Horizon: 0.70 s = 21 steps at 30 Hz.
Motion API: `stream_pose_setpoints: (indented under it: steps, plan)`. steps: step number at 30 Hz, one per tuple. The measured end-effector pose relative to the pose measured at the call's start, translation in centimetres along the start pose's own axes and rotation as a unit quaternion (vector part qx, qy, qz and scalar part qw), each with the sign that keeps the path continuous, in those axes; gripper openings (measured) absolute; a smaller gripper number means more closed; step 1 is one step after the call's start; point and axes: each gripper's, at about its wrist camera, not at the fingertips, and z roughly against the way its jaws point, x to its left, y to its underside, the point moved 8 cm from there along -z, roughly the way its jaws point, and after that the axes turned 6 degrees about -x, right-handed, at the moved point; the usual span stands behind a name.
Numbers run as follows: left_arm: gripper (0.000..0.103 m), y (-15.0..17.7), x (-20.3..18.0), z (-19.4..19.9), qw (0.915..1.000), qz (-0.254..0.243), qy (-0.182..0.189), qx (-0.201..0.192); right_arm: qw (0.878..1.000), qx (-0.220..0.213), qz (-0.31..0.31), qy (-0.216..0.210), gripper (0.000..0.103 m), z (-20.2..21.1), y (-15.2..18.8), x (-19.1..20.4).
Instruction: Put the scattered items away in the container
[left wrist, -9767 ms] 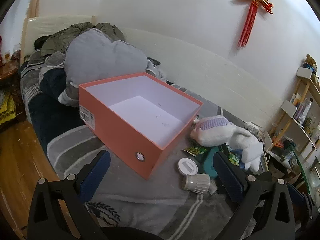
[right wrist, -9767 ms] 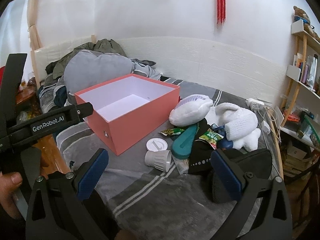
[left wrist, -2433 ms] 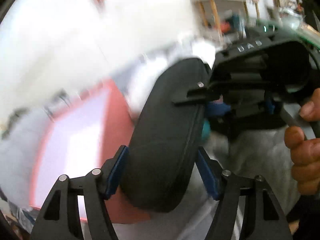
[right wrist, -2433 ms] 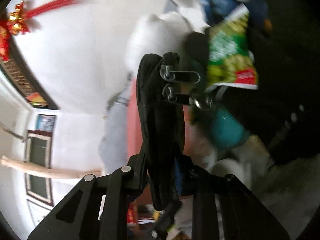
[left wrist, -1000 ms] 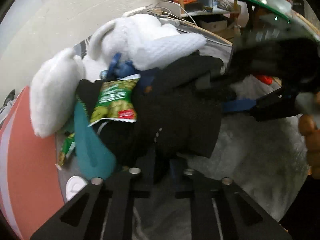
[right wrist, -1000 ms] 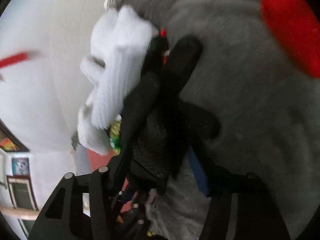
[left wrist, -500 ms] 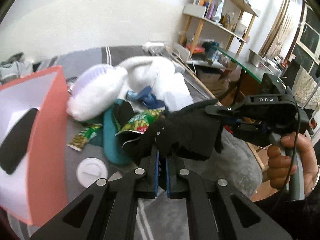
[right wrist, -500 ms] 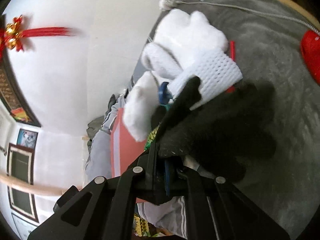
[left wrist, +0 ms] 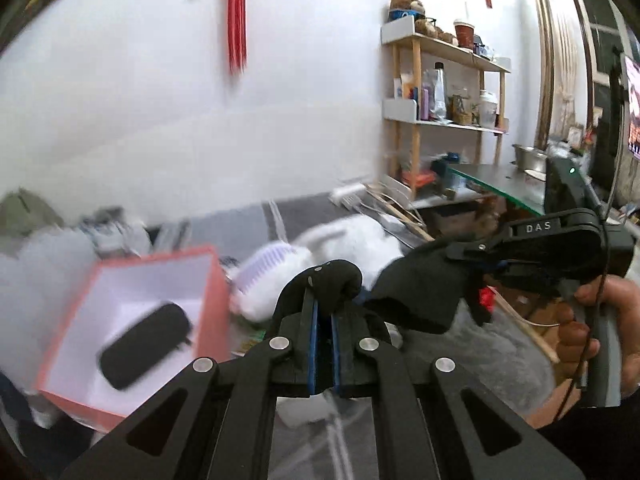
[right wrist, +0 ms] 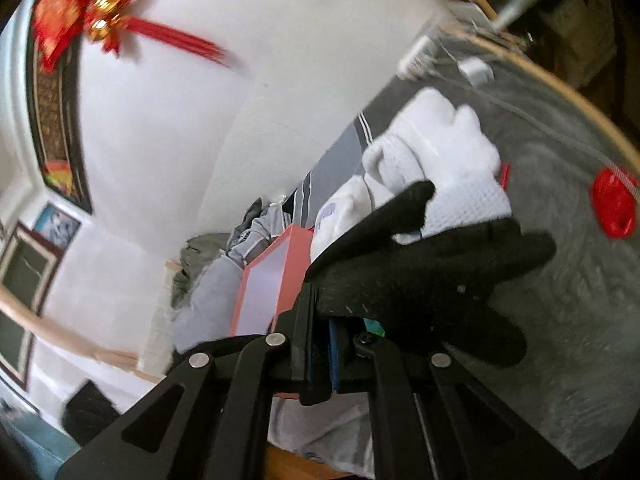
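Observation:
A black glove (left wrist: pixel 416 296) hangs lifted above the bed between both grippers. My left gripper (left wrist: pixel 324 300) is shut on one end of it. My right gripper (right wrist: pixel 320 312) is shut on the other end, where the glove (right wrist: pixel 432 276) spreads its fingers; that gripper also shows in the left wrist view (left wrist: pixel 532 248). The salmon box (left wrist: pixel 116 280) stands at lower left with a black case (left wrist: pixel 144 344) lying inside it. The box (right wrist: pixel 268 276) also shows in the right wrist view, left of the glove.
White plush items (left wrist: pixel 280 276) lie on the grey bedding (right wrist: pixel 560 320) behind the glove. A wooden shelf unit (left wrist: pixel 440 96) and a glass-topped table (left wrist: pixel 500 184) stand at right. A red lid (right wrist: pixel 614 204) lies on the bedding.
Both grippers have lifted the black glove higher off the pile, and the left wrist view has tilted upward. The black case lies in the box.

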Motion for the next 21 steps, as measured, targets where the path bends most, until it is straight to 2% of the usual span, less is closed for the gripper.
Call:
stream_pose_setpoints:
  steps: [4,7,11,13,16,18,20,21]
  plan:
    - [0.003,-0.4,0.8,1.1,0.9994,-0.016,-0.023,-0.019,0.999,-0.019,0.048,0.017,0.005,0.8,0.1,1.2]
    - [0.003,-0.5,2.6,1.2,0.9990,-0.006,-0.040,-0.018,0.996,-0.030,0.077,0.035,0.005,0.0,0.0,1.5]
    - [0.003,-1.7,8.4,1.8,0.9954,0.042,-0.078,-0.035,0.989,-0.061,0.129,0.030,0.005,-1.1,0.3,4.0]
    - [0.003,-2.3,11.5,1.8,0.9920,0.054,-0.103,-0.048,0.987,-0.060,0.151,0.017,0.005,-2.2,0.6,6.0]
    - [0.003,-2.6,16.6,1.1,0.9844,0.073,-0.154,-0.045,0.971,-0.065,0.230,-0.010,0.005,-4.5,1.4,11.8]
    - [0.003,-2.8,20.3,1.1,0.9758,0.095,-0.189,-0.054,0.958,-0.060,0.279,-0.035,0.005,-6.6,2.6,16.2]
    - [0.005,-2.6,23.7,1.1,0.9654,0.111,-0.229,-0.058,0.944,-0.022,0.319,-0.079,0.005,-9.6,4.8,20.8]
    - [0.011,-2.4,25.0,1.2,0.9608,0.121,-0.242,-0.059,0.938,-0.002,0.335,-0.089,0.005,-10.7,5.9,22.2]
